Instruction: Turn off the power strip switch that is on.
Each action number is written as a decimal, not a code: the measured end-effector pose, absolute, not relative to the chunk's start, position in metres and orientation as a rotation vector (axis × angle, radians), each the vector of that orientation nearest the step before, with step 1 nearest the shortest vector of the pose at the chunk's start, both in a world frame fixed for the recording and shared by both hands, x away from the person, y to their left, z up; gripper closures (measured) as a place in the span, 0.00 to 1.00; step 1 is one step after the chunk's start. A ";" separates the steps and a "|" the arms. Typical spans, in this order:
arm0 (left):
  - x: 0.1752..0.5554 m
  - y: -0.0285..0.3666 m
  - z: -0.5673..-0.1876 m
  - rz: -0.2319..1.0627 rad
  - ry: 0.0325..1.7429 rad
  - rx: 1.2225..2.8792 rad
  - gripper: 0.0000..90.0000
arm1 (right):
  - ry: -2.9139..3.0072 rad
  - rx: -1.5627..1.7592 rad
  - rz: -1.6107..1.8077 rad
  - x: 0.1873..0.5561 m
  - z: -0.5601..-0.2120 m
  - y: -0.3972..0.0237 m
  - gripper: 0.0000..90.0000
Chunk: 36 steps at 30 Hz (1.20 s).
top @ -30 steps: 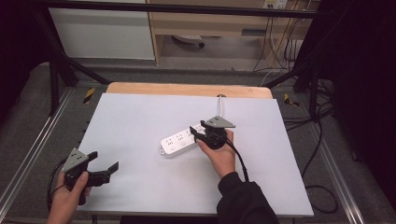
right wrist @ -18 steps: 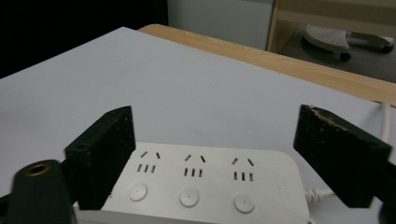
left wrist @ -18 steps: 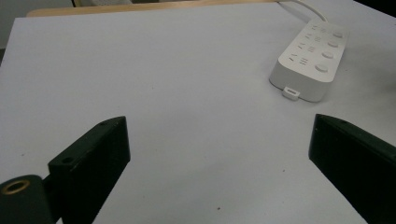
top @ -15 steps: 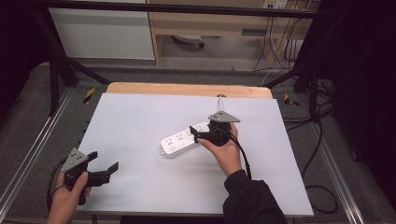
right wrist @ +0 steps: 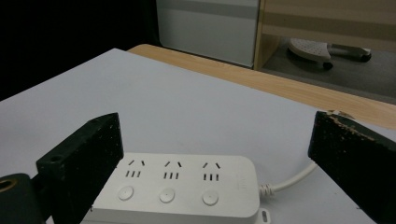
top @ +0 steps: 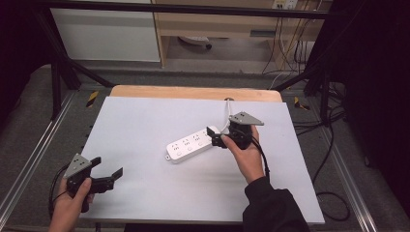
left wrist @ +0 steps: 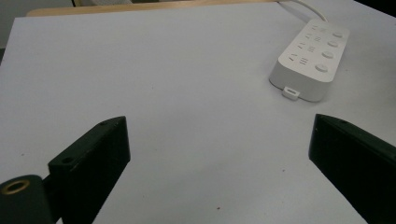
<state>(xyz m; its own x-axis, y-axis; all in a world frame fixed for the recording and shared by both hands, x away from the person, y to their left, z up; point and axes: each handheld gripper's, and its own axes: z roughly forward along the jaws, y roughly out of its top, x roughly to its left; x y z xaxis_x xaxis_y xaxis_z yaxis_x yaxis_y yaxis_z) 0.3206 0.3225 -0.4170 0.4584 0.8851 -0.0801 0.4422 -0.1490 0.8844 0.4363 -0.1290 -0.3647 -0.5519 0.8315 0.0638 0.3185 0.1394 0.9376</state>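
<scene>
1. One white counter (top: 145,125) fills the frame, with a strip of bare wood along its 12 o'clock edge.
2. A white three-socket power strip (top: 192,144) lies near the counter's centre, its white cord (right wrist: 292,179) leaving from the end toward 1 o'clock.
3. The right gripper (top: 217,137) sits at that cord end, fingers spread wide to either side of the strip, not pinching it.
4. The left gripper (top: 107,172) hovers at 7 o'clock, well apart from the strip, fingers spread on nothing.

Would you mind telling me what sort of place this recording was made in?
Probably a lab or workshop recording bench: a white-covered table in a metal frame, cables hanging behind, and a power strip as the test object.
</scene>
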 end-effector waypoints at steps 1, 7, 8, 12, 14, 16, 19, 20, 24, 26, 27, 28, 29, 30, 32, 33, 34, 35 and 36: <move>0.321 0.322 -0.417 0.591 1.136 1.769 0.06 | 1.938 1.102 1.410 0.435 -0.363 -0.131 0.04; 0.321 0.323 -0.417 0.591 1.138 1.768 0.06 | 1.912 1.081 1.399 0.429 -0.358 -0.147 0.05; 0.321 0.323 -0.417 0.592 1.138 1.769 0.06 | 1.910 1.077 1.397 0.428 -0.357 -0.149 0.05; 0.321 0.323 -0.417 0.591 1.138 1.770 0.06 | 1.901 1.080 1.401 0.424 -0.355 -0.161 0.07; 0.321 0.323 -0.417 0.589 1.138 1.770 0.06 | 1.897 1.082 1.402 0.422 -0.354 -0.166 0.07; 0.321 0.323 -0.417 0.589 1.139 1.769 0.06 | 1.891 1.084 1.408 0.420 -0.353 -0.171 0.07; 0.321 0.323 -0.417 0.589 1.142 1.770 0.06 | 1.888 1.082 1.406 0.416 -0.352 -0.178 0.07; 0.321 0.323 -0.417 0.590 1.142 1.771 0.06 | 1.886 1.082 1.405 0.415 -0.352 -0.181 0.07; 0.321 0.323 -0.417 0.590 1.141 1.771 0.06 | 1.890 1.080 1.402 0.408 -0.354 -0.189 0.06; 0.321 0.323 -0.417 0.590 1.140 1.772 0.06 | 1.892 1.078 1.399 0.404 -0.356 -0.193 0.06; 0.321 0.323 -0.417 0.591 1.142 1.771 0.06 | 1.891 1.078 1.398 0.402 -0.356 -0.196 0.06; 0.321 0.323 -0.417 0.591 1.141 1.771 0.06 | 1.888 1.080 1.399 0.399 -0.357 -0.198 0.06; 0.321 0.323 -0.417 0.591 1.141 1.771 0.06 | 1.887 1.084 1.399 0.397 -0.358 -0.201 0.06; 0.321 0.323 -0.417 0.591 1.141 1.771 0.06 | 1.882 1.091 1.400 0.394 -0.360 -0.204 0.06; 0.321 0.323 -0.417 0.593 1.139 1.772 0.06 | 1.872 1.106 1.405 0.389 -0.362 -0.211 0.06; 0.320 0.322 -0.417 0.593 1.141 1.773 0.06 | 1.870 1.108 1.404 0.386 -0.364 -0.214 0.06; 0.320 0.322 -0.417 0.594 1.141 1.772 0.06 | 1.864 1.114 1.405 0.384 -0.366 -0.217 0.06; 0.320 0.322 -0.417 0.595 1.140 1.771 0.06 | 1.861 1.124 1.410 0.381 -0.368 -0.221 0.06; 0.320 0.322 -0.417 0.595 1.141 1.771 0.06 | 1.858 1.127 1.407 0.379 -0.370 -0.224 0.06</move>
